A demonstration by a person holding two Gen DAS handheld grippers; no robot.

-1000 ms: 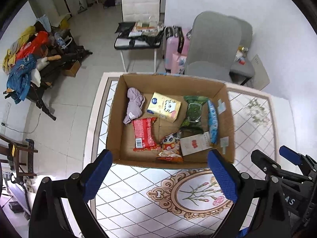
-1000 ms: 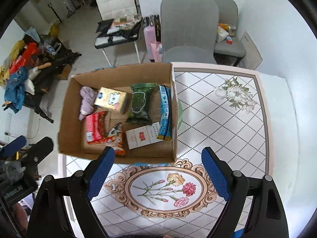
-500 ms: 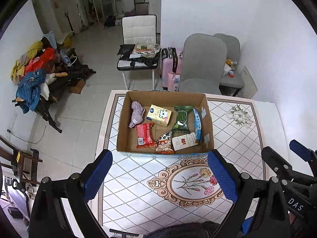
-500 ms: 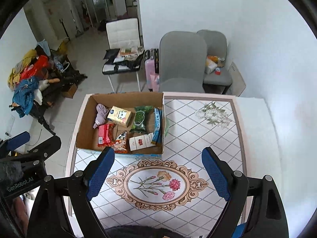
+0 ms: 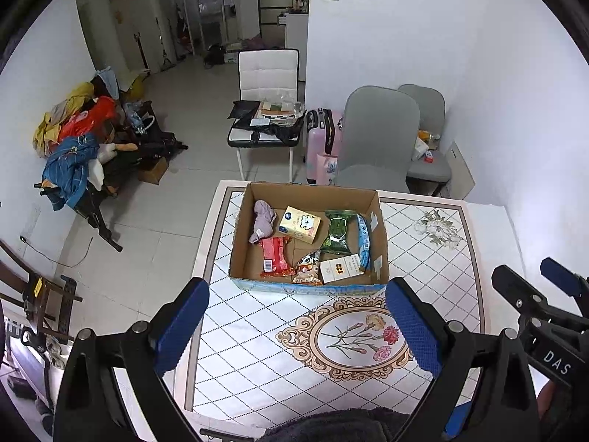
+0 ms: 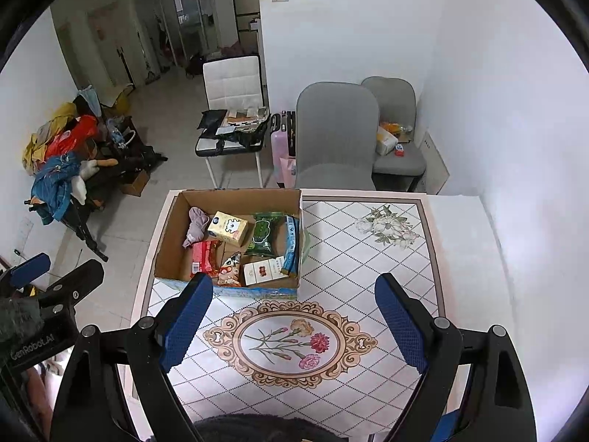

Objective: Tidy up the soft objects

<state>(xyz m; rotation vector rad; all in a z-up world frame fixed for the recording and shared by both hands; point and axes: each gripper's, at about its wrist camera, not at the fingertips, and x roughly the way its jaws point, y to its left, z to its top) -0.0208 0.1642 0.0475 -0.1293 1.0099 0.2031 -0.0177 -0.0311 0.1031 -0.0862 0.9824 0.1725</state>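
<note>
An open cardboard box stands at the table's far left. In it lie a lilac cloth, a yellow tissue pack, a green wipes pack, a red packet, a white-red pack and a blue packet. My left gripper and right gripper are both open and empty, high above the table's near side, well back from the box.
The table has a diamond-patterned cloth with a flower medallion. Two grey chairs and a pink suitcase stand behind it. A white chair and a clothes pile are on the floor to the left.
Both grippers have pulled up and back from the box, so it looks much smaller and more of the room shows. Both stay open.
</note>
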